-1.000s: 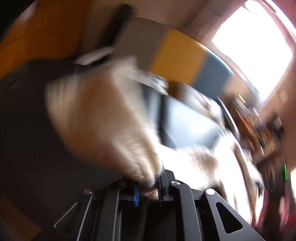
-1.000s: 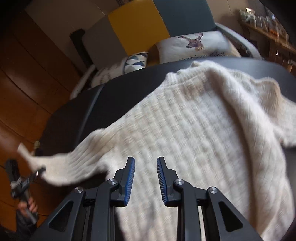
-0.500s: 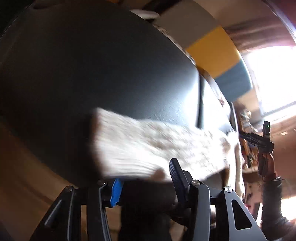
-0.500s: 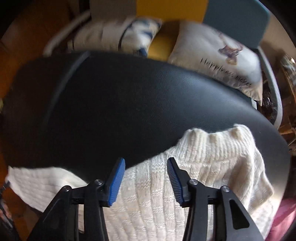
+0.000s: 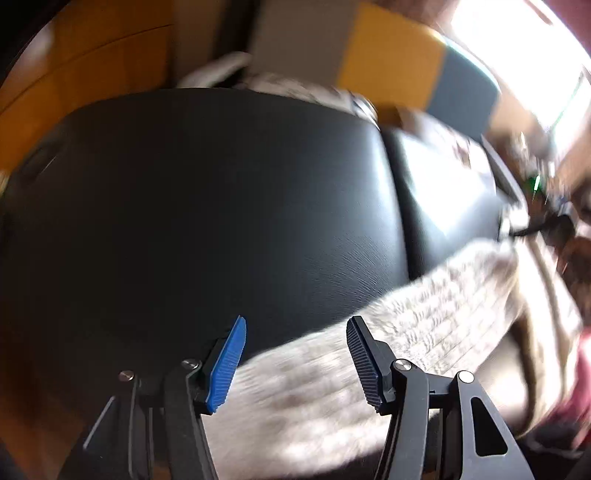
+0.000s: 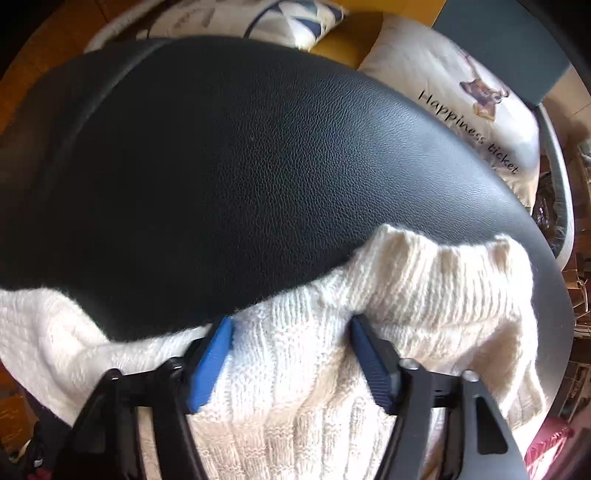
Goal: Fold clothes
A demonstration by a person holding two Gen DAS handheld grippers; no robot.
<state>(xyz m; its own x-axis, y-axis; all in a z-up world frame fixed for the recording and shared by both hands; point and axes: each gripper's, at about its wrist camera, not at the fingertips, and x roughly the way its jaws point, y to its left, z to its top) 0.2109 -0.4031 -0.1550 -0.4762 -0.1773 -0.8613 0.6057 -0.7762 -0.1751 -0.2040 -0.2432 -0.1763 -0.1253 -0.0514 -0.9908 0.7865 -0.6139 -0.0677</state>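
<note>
A cream ribbed knit sweater (image 6: 424,295) lies on a black leather surface (image 6: 258,166). In the right wrist view my right gripper (image 6: 290,328) is open, its fingers straddling a raised fold of the knit near the collar. A sleeve of the sweater (image 5: 424,325) stretches across the lower right of the left wrist view, blurred. My left gripper (image 5: 295,328) is open just above that sleeve, with nothing clamped between its blue pads (image 5: 227,363). The other gripper shows as a dark blurred shape (image 5: 546,225) at the far right.
Behind the black surface stands a sofa with grey, yellow and blue back panels (image 5: 391,55). Two cushions lie there, one printed with a deer and lettering (image 6: 469,92), one with blue triangles (image 6: 258,18). Wooden floor (image 5: 81,74) lies to the left; a bright window (image 5: 517,44) glares upper right.
My left gripper let go of the sleeve and opened wide; the sleeve now lies on the black surface. My right gripper opened further and dropped onto the knit near the collar.
</note>
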